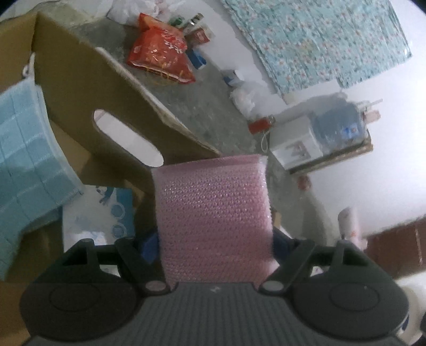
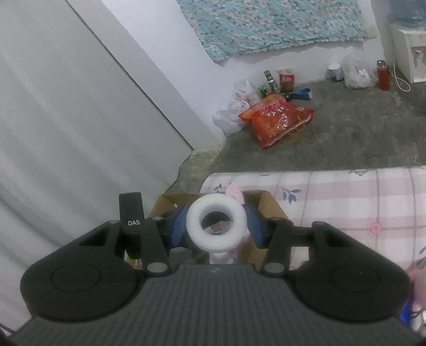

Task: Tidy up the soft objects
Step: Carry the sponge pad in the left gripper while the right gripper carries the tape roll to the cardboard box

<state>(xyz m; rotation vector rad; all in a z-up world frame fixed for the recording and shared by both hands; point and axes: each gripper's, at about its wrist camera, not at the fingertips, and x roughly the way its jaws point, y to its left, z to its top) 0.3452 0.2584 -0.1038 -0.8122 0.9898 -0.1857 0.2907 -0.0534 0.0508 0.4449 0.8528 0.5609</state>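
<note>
My left gripper (image 1: 213,239) is shut on a pink mesh sponge (image 1: 213,213), which stands upright between its blue pads (image 1: 150,247). It hovers over an open cardboard box (image 1: 87,87) that holds a light blue towel (image 1: 26,159) and a white and blue tissue pack (image 1: 98,215). In the right wrist view, my right gripper (image 2: 216,226) is shut on a white soft ring (image 2: 216,223), whose hole faces the camera. The ring hangs above the cardboard box (image 2: 269,205). Something pink and white shows behind the ring, mostly hidden.
A bed with a pink plaid cover (image 2: 346,202) lies to the right of the box. On the concrete floor are a red snack bag (image 2: 277,117), plastic bags, bottles and a water dispenser (image 1: 319,138). A floral cloth (image 2: 266,24) hangs on the wall.
</note>
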